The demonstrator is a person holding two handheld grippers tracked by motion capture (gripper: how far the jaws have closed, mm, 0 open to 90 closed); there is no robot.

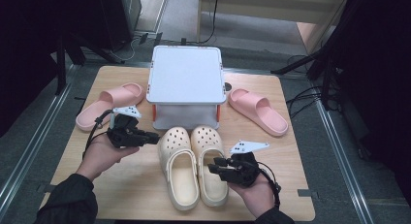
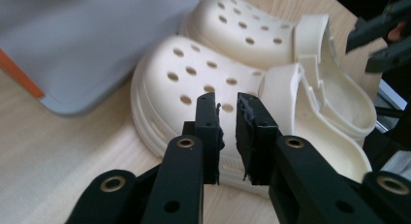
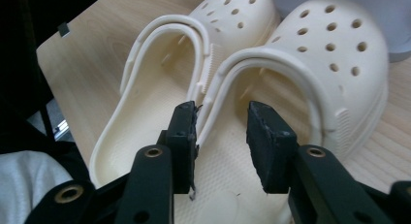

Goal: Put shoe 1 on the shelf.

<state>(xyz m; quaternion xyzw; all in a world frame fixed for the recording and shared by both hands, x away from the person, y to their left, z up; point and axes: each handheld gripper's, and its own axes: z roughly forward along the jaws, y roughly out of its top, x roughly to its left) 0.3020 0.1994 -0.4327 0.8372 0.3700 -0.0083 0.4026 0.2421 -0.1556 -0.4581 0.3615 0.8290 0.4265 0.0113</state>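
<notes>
Both grippers close in on the cream clogs (image 1: 193, 166) at table centre.

Right gripper (image 3: 220, 132), from four o'clock, stands part-open over the right clog's (image 3: 310, 64) heel rim, apparently gripping nothing; left gripper (image 2: 227, 124), at nine o'clock, nearly closed, empty, faces the left clog (image 2: 194, 78).

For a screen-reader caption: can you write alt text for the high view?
Two cream clogs lie side by side on a wooden table, the left gripper and right gripper flanking them. Behind stands a white rack between two pink slides.
</notes>
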